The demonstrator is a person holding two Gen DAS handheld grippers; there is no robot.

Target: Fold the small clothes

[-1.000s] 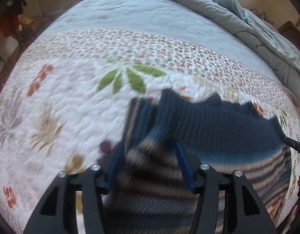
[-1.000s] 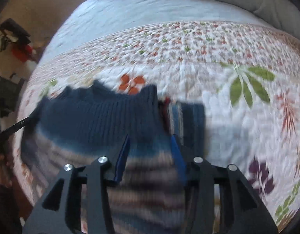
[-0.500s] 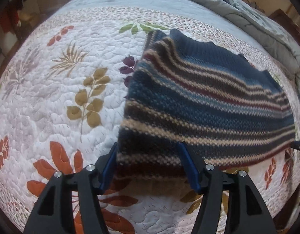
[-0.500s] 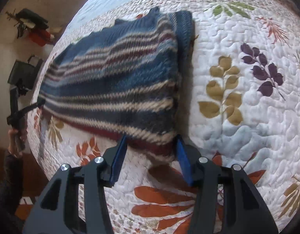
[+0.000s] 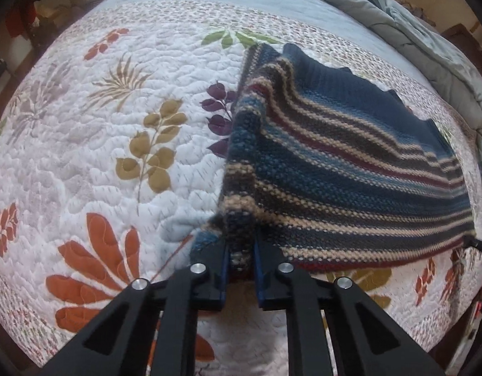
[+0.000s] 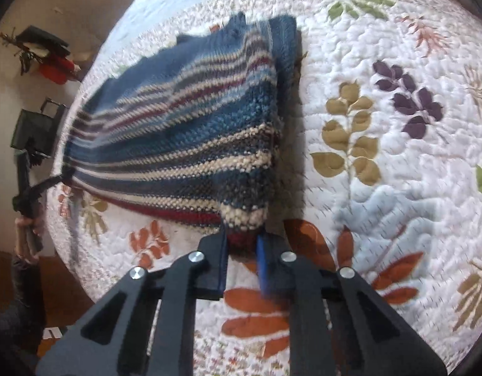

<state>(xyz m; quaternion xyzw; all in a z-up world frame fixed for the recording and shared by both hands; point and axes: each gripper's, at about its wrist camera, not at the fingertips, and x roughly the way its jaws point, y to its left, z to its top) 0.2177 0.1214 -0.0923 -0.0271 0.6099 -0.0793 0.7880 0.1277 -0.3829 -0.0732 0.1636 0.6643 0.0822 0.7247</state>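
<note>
A knitted sweater [image 5: 350,172], navy at the neck with beige, maroon and blue stripes, lies spread on a floral quilt [image 5: 115,125]. My left gripper [image 5: 241,244] is shut on the sweater's near left hem corner, the knit bunched between its blue pads. In the right wrist view the sweater [image 6: 178,134] stretches away to the left. My right gripper [image 6: 242,238] is closing its jaws on the near right hem corner, its pads pressing the fabric. The left gripper [image 6: 60,178] also shows there at the far hem corner, held by a person's hand [image 6: 28,228].
A rumpled grey duvet [image 5: 413,31] lies along the bed's far side. The quilt [image 6: 381,156] spreads bare to the right of the sweater. Past the bed's edge stand a red object [image 6: 53,69] and a black object [image 6: 34,128] on the floor.
Both grippers drew back from the sweater's neck end to its hem. Their jaws, wide apart half a second ago, have closed on the two hem corners.
</note>
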